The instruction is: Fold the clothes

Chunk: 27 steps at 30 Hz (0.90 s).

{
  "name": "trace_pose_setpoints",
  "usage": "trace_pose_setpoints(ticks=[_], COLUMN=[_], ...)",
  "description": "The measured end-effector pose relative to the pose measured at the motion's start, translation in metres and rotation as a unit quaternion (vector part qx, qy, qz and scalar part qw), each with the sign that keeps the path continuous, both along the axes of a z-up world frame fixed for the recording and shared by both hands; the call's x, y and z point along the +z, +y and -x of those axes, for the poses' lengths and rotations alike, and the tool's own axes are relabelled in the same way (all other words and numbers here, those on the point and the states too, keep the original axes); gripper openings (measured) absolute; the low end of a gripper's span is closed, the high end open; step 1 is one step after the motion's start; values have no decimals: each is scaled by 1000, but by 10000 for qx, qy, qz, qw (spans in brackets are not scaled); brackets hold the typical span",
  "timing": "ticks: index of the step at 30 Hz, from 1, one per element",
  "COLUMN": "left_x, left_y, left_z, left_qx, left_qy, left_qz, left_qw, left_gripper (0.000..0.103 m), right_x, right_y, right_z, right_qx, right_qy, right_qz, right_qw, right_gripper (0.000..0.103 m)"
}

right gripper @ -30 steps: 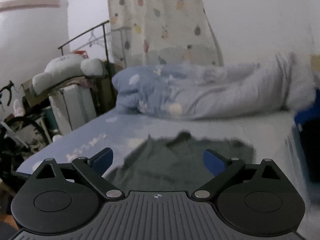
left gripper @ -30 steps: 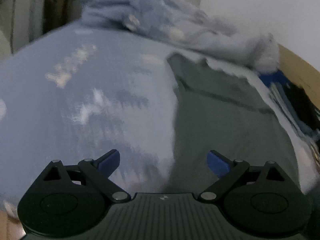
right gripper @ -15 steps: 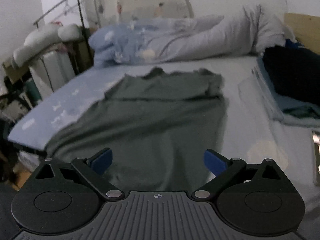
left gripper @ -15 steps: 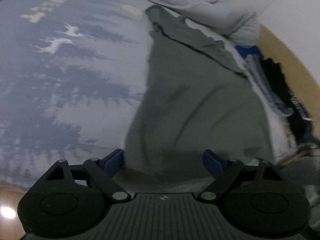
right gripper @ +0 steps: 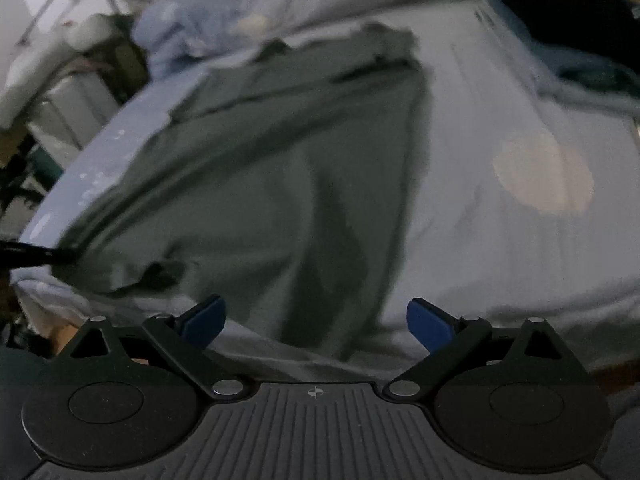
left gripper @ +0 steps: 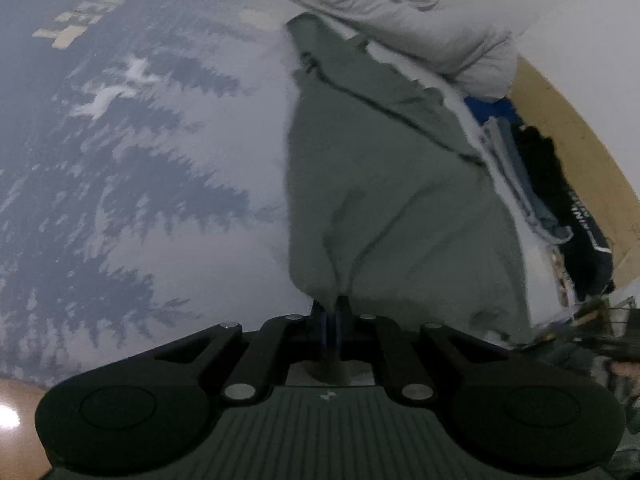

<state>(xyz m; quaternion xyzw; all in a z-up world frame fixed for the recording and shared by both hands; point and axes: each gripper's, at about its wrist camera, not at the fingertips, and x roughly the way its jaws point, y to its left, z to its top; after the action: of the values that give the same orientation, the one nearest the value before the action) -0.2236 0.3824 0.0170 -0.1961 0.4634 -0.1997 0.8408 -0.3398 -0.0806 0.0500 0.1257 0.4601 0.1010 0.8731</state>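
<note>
We see the right wrist view's upper left furniture blurred; the green shirt's hem hides inside the left claw.

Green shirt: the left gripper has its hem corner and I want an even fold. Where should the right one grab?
Take the green shirt at its other bottom corner, near the right gripper, coming in low from the bed edge. The hem lies flat and loose there between the open fingers, mirroring the left gripper.

Both wrist views low over bed, sharing green shirt.
</note>
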Motion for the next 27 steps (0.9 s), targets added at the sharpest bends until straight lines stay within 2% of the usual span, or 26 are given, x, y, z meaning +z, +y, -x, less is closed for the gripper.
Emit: trace_pose_setpoints(ticks=[3,4,5,9,10,11,12,13,14,19,22,27], left_x=[7,10,11,14,15,16,17,18,19,26,37,61], left_y=[-8,-11,-12,-17,-18,-18,-18,-17,-17,-15,-16,-17], left_z=[0,0,-1,-2,-1,-1,-1,0,0,6,10,19], left_qx=[-55,-73,-87,-63,-48,-30,-12,6,24,185,218,340], left_qy=[-77,-98,-96,-86,-89,-91,-94,-96,-98,-91,-190,-424], left_qz=[20,26,24,-18,-26,-21,-16,-11,-7,166,82,177], left_qw=[10000,9999,9999,9999,9999,10000,10000,10000,9999,9997,9995,9984], left_gripper=[6,6,6,6,6,6,6,6,6,6,6,5], right_x=[-20,-27,-31,-42,-42,-43,-43,-42,-40,-19,8,62], right_y=[-4,-5,-1,23,31,38,45,51,54,57,49,27], right_z=[-11,-15,-18,-21,-18,-15,-12,-10,-8,-3,0,-1], right_qx=[-224,-294,-285,-5,127,287,452,626,769,1039,1257,1558], right_qy=[248,323,349,298,263,221,176,150,162,112,9,-213], right_qz=[-115,-131,-60,490,672,865,1060,1167,1159,1209,1382,1634], right_qw=[9994,9990,9990,9984,9973,9956,9932,9911,9901,9872,9824,9740], right_gripper=[90,81,78,76,70,63,48,23,7,6,6,6])
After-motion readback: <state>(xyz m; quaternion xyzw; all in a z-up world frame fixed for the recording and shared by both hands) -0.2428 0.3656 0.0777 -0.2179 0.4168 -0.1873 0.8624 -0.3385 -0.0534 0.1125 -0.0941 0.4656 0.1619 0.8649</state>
